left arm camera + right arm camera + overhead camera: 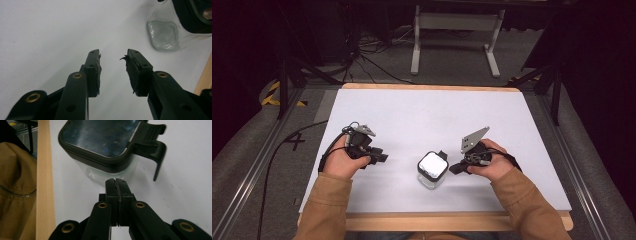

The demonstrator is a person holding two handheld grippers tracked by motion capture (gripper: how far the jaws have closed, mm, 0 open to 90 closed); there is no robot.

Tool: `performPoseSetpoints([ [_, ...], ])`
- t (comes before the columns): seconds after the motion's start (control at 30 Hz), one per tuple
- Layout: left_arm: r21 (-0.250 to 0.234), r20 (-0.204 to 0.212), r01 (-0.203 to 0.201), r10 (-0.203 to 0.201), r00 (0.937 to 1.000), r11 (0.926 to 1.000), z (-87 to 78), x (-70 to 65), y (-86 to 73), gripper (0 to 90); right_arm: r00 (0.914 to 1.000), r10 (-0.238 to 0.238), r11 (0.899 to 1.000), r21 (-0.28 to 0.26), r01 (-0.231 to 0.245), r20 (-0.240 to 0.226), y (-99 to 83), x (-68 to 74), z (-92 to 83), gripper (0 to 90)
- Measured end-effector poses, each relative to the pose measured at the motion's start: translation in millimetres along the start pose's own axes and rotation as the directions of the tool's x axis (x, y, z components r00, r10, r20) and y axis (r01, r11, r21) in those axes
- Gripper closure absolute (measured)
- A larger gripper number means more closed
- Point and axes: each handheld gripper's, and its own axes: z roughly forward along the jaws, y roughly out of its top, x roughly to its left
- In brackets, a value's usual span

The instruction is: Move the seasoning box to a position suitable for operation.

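While both forearms enter from the near edge of the table (377,107), the 2 tools sit either side of a small glass container (432,170) with a dark-rimmed lid (100,137).

Position: the container stands upright on the white table surface, near the front edge and slightly right of centre, between the 2 tools. It is well apart from the left tool (379,157) and just beside the right tool (455,168).

Tool state: the left tool (113,62) holds its jaws moderately apart with nothing between them, over bare table. The right tool (117,182) has its jaws fully closed on nothing, tips just short of the glass wall beneath the lid rim; contact cannot be confirmed.

Orientation: the container is squarish with rounded corners, so no long axis is evident from above; its main axis runs vertically, lid uppermost. 1 black latch flap (152,147) stands out from the lid on the side facing the right tool.

Risks, as judged:
1. A closed right tool pushed against the light glass body could slide it toward the near wooden edge (45,182), or tip it, since nothing braces the opposite side.
2. Working the latch with 1 tool alone could lift or rotate the whole container; the left tool would need to steady it first.
3. Smooth glass may slip from the pads if gripped off-centre.

Beyond the table lie grey floor, cables and a white stand (457,35).
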Motion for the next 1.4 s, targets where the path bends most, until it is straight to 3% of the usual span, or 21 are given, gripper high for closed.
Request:
performPoseSetpoints([
  [0.2, -0.006, -0.002, 0.003, -0.003, 1.0, 1.0, -0.1, 0.3, 0.0, 63.2, 0.9978, -0.031, 0.999, 0.026, 0.032, -0.059, 3.1, 5.9, 5.6, 90.0],
  [0.37, -0.003, 0.002, 0.0, 0.0, 1.0, 1.0, 0.9, 0.5, 0.1, 62.8, 0.9954, -0.051, 0.998, 0.031, 0.054, -0.081, 5.9, 9.5, 11.5, 90.0],
  [0.7, 0.002, 0.002, 0.003, -0.003, 1.0, 1.0, 1.3, -0.2, 0.2, 62.6, 0.9968, -0.049, 0.998, 0.032, 0.051, -0.063, 6.4, 8.8, 16.1, 90.0],
  [0.97, 0.013, 0.003, -0.001, 0.001, 1.0, 0.9999, 4.8, -0.9, 0.0, 62.3, 0.9998, -0.019, 1.0, -0.003, 0.019, 0.0, 7.4, 2.1, 18.7, 90.0],
  [1.0, 0.017, 0.007, 0.006, -0.006, 1.0, 0.9998, 6.2, -1.6, -0.4, 62.3, 0.9997, -0.012, 1.0, -0.006, 0.012, 0.022, 7.9, 0.3, 19.3, 90.0],
  [1.4, 0.038, 0.005, 0.0, 0.0, 1.0, 0.9993, 8.6, -2.9, -2.8, 61.3, 0.9951, 0.038, 0.998, -0.046, -0.034, 0.092, 14.1, -16.9, 28.1, 90.0],
])
